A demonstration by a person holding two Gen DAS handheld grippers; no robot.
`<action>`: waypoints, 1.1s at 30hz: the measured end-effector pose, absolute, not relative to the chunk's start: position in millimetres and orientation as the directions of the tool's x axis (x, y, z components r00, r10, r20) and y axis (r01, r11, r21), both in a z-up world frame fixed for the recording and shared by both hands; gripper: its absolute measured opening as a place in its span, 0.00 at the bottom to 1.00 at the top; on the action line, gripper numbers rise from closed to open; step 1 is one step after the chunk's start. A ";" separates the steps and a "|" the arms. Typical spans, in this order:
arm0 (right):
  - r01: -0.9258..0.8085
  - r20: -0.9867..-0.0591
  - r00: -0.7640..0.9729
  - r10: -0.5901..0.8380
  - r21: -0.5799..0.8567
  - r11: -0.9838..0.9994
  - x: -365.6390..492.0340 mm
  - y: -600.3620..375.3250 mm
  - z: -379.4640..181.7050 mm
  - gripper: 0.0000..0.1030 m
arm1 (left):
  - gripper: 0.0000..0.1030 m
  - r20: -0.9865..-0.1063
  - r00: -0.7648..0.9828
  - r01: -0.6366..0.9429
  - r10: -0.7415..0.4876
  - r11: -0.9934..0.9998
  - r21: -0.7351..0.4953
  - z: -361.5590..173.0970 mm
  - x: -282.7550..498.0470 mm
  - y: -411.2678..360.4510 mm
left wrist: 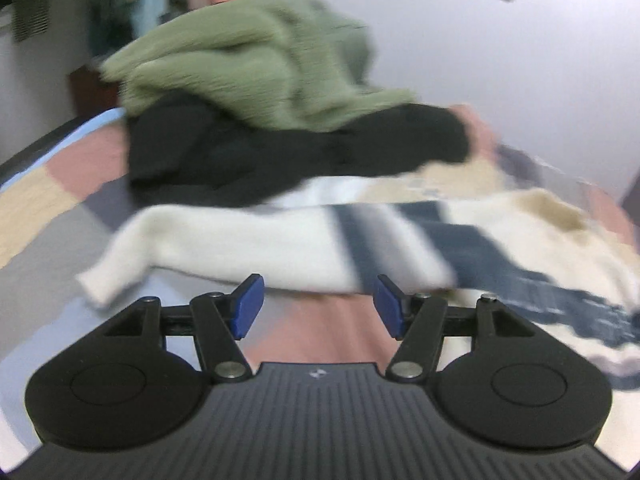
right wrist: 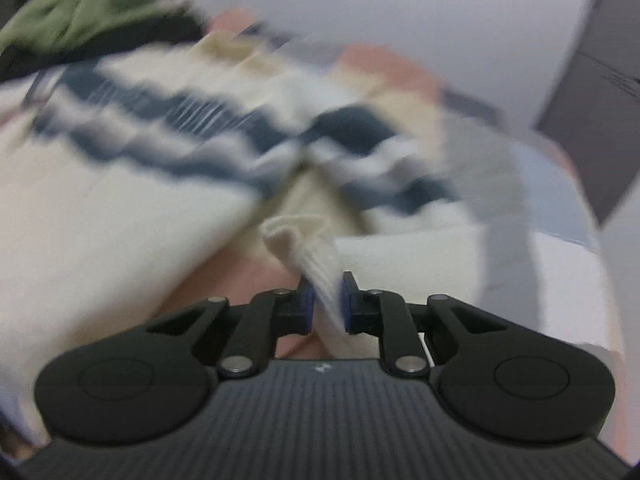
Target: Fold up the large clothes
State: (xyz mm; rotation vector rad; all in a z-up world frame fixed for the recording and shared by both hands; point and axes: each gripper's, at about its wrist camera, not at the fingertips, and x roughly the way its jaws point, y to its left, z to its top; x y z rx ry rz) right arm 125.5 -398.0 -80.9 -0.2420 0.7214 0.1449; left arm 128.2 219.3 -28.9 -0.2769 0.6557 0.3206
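A cream knit sweater with navy stripes (left wrist: 280, 240) lies spread across the bed, one sleeve reaching left. My left gripper (left wrist: 319, 306) hovers just short of its near edge, open, with nothing between the blue pads (left wrist: 248, 304). In the right wrist view the same sweater (right wrist: 120, 184) fills the left and middle, blurred. My right gripper (right wrist: 325, 300) is shut on a ribbed cream fold of the sweater (right wrist: 316, 256), which bunches up between the pads and trails under the gripper.
A pile of an olive green garment (left wrist: 256, 68) on a black one (left wrist: 280, 152) sits behind the sweater. The bedspread (left wrist: 332, 332) has pink, grey, beige and blue patches. A white wall (left wrist: 500, 60) lies beyond; hanging clothes (left wrist: 132, 0) at the far left.
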 end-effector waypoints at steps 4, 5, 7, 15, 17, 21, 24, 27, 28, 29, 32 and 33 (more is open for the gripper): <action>-0.023 -0.566 0.824 -0.029 -0.084 0.996 112.0 -458.7 -53.3 0.16 | 0.64 -0.612 0.788 -0.234 0.060 0.950 -0.209 -17.0 122.6 156.3; 0.032 -0.547 0.835 -0.062 -0.065 0.997 108.5 -474.5 -48.5 0.16 | 0.64 -0.609 0.793 -0.196 0.019 0.954 -0.226 -16.3 121.8 139.7; 0.149 -0.527 0.839 -0.136 -0.019 0.989 103.9 -510.6 -43.2 0.16 | 0.64 -0.606 0.793 -0.149 -0.063 0.944 -0.293 -20.6 121.4 115.8; 0.541 -0.625 0.731 -0.273 0.286 0.791 90.3 -643.3 -89.5 0.15 | 0.64 -0.638 0.745 -0.081 -0.195 0.923 -0.376 -77.0 120.8 33.5; 0.603 -0.676 0.690 -0.260 0.337 0.723 83.1 -660.9 -107.5 0.15 | 0.63 -0.660 0.720 -0.077 -0.215 0.920 -0.384 -95.3 119.7 28.0; 0.652 -0.716 0.654 -0.245 0.369 0.662 65.1 -664.5 -127.1 0.17 | 0.63 -0.678 0.708 -0.093 -0.198 0.925 -0.368 -123.4 115.3 40.2; 0.696 -0.740 0.626 -0.245 0.390 0.603 50.5 -659.0 -130.6 0.20 | 0.62 -0.683 0.704 -0.094 -0.196 0.927 -0.364 -132.5 113.6 48.7; 0.701 -0.728 0.657 -0.195 0.496 0.512 32.0 -654.4 -132.1 0.54 | 0.62 -0.686 0.703 -0.072 -0.186 0.942 -0.329 -134.0 113.6 44.3; 0.698 -0.717 0.671 -0.191 0.523 0.489 26.8 -651.9 -132.5 0.58 | 0.62 -0.689 0.701 -0.068 -0.182 0.946 -0.318 -133.9 111.6 42.8; 0.688 -0.706 0.685 -0.178 0.548 0.475 25.5 -648.1 -131.7 0.58 | 0.62 -0.694 0.697 -0.064 -0.182 0.948 -0.312 -135.3 111.3 41.1; 0.596 -0.639 0.767 -0.055 0.679 0.429 27.5 -637.1 -138.6 0.58 | 0.63 -0.697 0.690 -0.058 -0.195 0.945 -0.321 -138.5 109.5 39.7; 0.566 -0.613 0.790 -0.009 0.723 0.395 30.3 -633.7 -144.9 0.58 | 0.62 -0.691 0.694 -0.057 -0.202 0.941 -0.333 -138.9 108.0 41.4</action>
